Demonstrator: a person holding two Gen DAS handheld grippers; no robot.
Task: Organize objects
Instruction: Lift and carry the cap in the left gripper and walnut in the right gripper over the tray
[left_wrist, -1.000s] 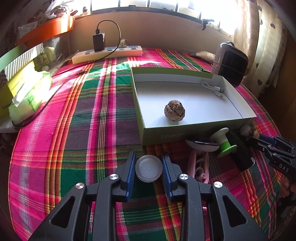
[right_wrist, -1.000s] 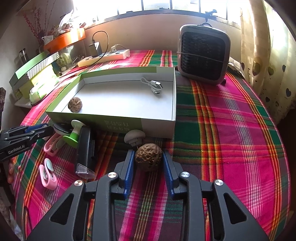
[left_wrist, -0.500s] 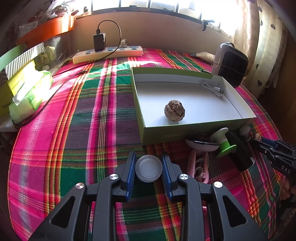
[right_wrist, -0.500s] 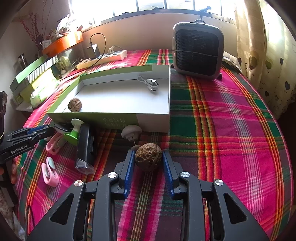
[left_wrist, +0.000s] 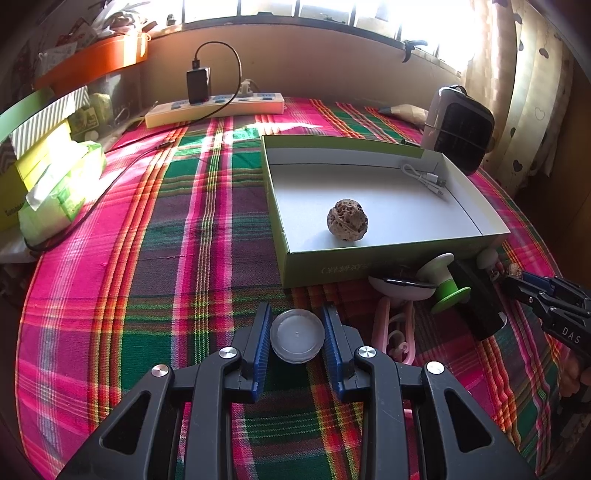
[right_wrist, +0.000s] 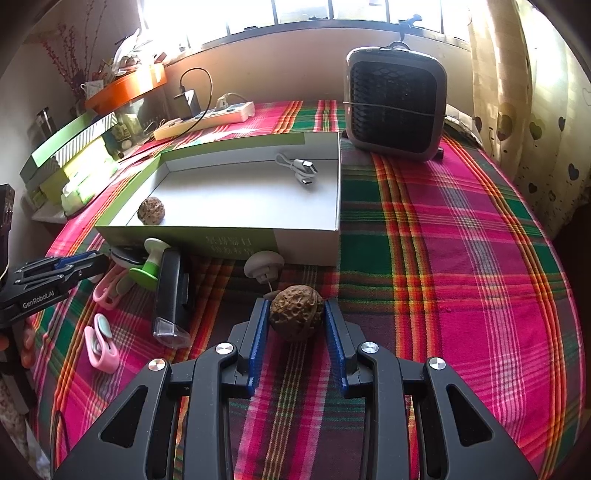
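Note:
My left gripper (left_wrist: 297, 334) is shut on a round clear plastic lid (left_wrist: 297, 336), held over the plaid cloth in front of the open green-and-white box (left_wrist: 391, 254). My right gripper (right_wrist: 295, 321) is shut on a brown walnut (right_wrist: 295, 313), held above the cloth in front of the same box (right_wrist: 258, 242). Inside the box lie a second walnut (left_wrist: 347, 220), also seen in the right wrist view (right_wrist: 151, 210), and a white USB cable (right_wrist: 299, 170). The right gripper also shows at the right edge of the left wrist view (left_wrist: 550, 302).
In front of the box lie a white suction hook (right_wrist: 263, 263), a green-and-white spool (right_wrist: 149, 264), a black rectangular device (right_wrist: 171, 295), pink clips (right_wrist: 99, 341) and a white dish (left_wrist: 400, 286). A small grey fan heater (right_wrist: 395, 105) stands behind the box. A power strip (left_wrist: 214, 107) lies at the back.
The right gripper has lifted and drawn back from the box with the walnut in it. The left gripper holds the lid almost still.

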